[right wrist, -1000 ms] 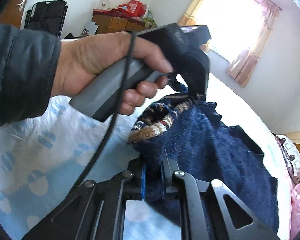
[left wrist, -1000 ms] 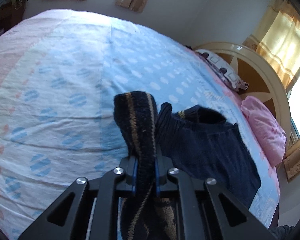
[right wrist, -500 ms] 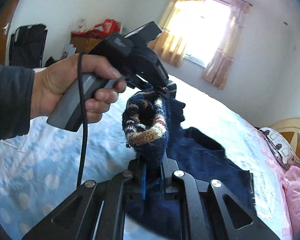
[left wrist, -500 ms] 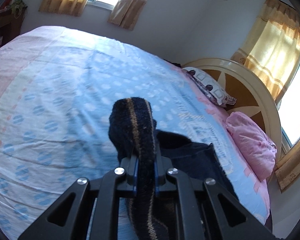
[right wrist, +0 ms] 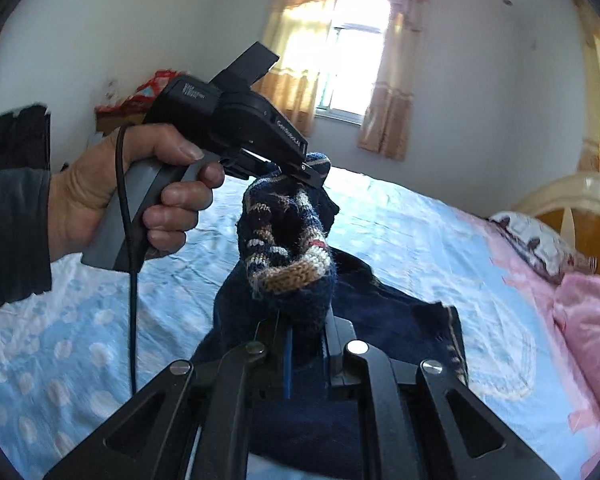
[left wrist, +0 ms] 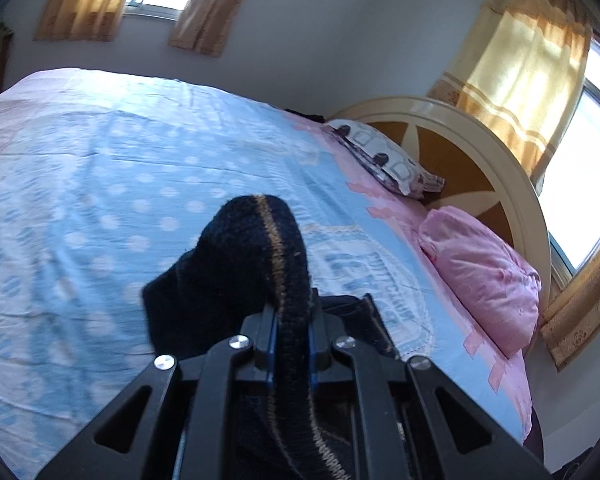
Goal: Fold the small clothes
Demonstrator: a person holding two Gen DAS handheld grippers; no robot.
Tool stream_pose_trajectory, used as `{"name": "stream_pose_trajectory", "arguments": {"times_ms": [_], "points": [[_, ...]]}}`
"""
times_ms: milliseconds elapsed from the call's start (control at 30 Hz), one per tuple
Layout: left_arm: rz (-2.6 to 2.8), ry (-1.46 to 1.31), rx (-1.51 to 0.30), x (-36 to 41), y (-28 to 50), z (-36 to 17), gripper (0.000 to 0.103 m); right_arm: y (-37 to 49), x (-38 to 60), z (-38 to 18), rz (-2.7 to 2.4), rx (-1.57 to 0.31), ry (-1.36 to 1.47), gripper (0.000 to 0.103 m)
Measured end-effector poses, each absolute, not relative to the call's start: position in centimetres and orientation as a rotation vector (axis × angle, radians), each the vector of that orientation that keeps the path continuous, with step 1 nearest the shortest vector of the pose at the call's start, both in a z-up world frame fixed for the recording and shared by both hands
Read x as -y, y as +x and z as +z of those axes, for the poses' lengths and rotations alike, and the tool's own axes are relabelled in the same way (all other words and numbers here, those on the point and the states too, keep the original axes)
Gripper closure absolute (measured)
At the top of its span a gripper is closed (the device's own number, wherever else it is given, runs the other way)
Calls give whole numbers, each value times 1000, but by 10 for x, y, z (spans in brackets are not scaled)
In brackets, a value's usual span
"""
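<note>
A small dark navy knitted sweater with tan, white and red stripes hangs lifted above the bed. My left gripper is shut on a navy edge with a tan stripe, which bulges up over its fingers. My right gripper is shut on another bunched striped edge. In the right wrist view a hand holds the left gripper just above that bunch, its tip clamped on the knit. The sweater's lower part trails down toward the sheet.
The bed has a blue polka-dot sheet with pink borders. A patterned pillow and a pink pillow lie by the rounded cream headboard. Curtained windows line the walls; a cluttered cabinet stands far left.
Both grippers have risen and moved across the bed with the sweater, lifting most of it off the sheet. The right gripper has rolled; the left one now sits higher in its view.
</note>
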State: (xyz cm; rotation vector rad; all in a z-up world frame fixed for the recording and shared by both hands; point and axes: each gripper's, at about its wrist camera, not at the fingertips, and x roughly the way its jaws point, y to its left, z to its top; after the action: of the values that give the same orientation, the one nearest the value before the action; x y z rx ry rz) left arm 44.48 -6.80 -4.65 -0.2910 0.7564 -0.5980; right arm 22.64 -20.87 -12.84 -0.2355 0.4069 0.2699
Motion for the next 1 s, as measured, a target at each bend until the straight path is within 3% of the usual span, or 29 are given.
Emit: {"name": "stream_pose_trajectory", "arguments": {"times_ms": [800, 1000], "points": [[-704, -78, -911, 238, 463, -97, 94, 245, 367, -189, 183, -714, 245, 94], [-732, 14, -894, 259, 449, -89, 87, 241, 383, -202, 197, -756, 335, 94]]}}
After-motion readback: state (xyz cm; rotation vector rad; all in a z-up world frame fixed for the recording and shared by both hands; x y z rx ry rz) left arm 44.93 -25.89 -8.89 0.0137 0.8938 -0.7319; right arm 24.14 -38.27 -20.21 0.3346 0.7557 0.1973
